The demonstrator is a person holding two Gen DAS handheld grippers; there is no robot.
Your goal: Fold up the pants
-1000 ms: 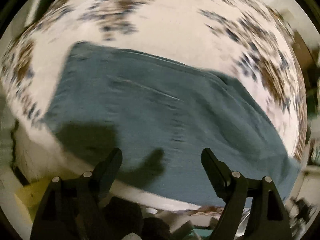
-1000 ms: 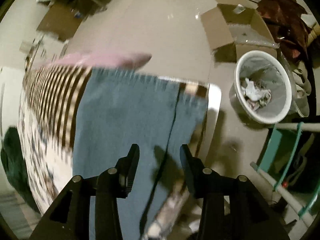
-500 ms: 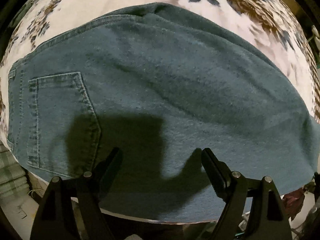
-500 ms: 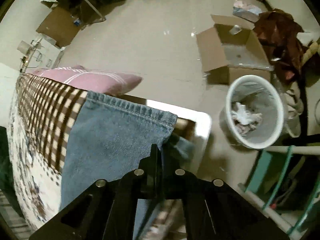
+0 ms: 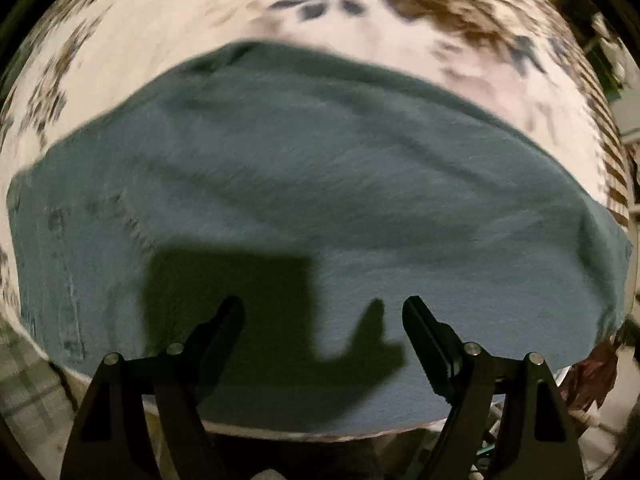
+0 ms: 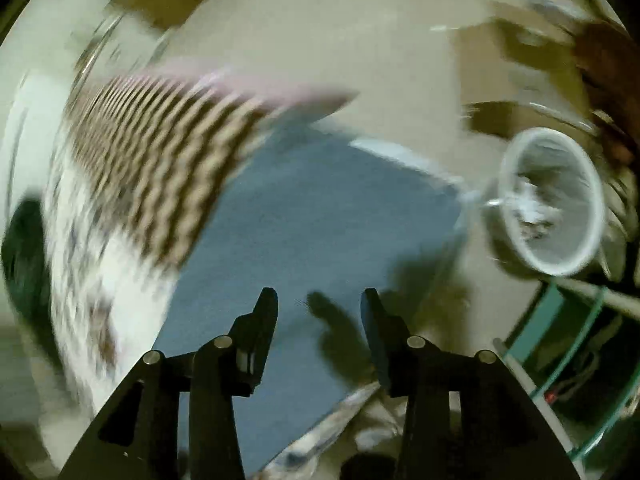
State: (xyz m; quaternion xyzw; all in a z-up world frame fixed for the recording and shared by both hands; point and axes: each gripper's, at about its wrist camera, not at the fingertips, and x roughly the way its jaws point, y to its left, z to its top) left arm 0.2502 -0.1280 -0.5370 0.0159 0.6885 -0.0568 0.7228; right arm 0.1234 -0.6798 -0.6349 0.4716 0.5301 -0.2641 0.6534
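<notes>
Blue denim pants (image 5: 320, 200) lie flat on a flowered bedspread (image 5: 280, 4), filling most of the left wrist view; a back pocket shows at the left. My left gripper (image 5: 323, 314) is open and empty just above the near edge of the pants. In the right wrist view the leg end of the pants (image 6: 320, 216) lies over the corner of the bed. My right gripper (image 6: 319, 304) is open and empty above the pants. Both views are motion-blurred.
A brown checked blanket (image 6: 160, 148) and a pink pillow (image 6: 280, 96) lie on the bed. On the floor stand a white waste bin (image 6: 556, 204) and an open cardboard box (image 6: 516, 80). A teal rack (image 6: 580, 360) stands at the right.
My right gripper was shut on the pants' hem half a second ago; now it is open and has let go. Both grippers are moving; the left one stays open over the pants.
</notes>
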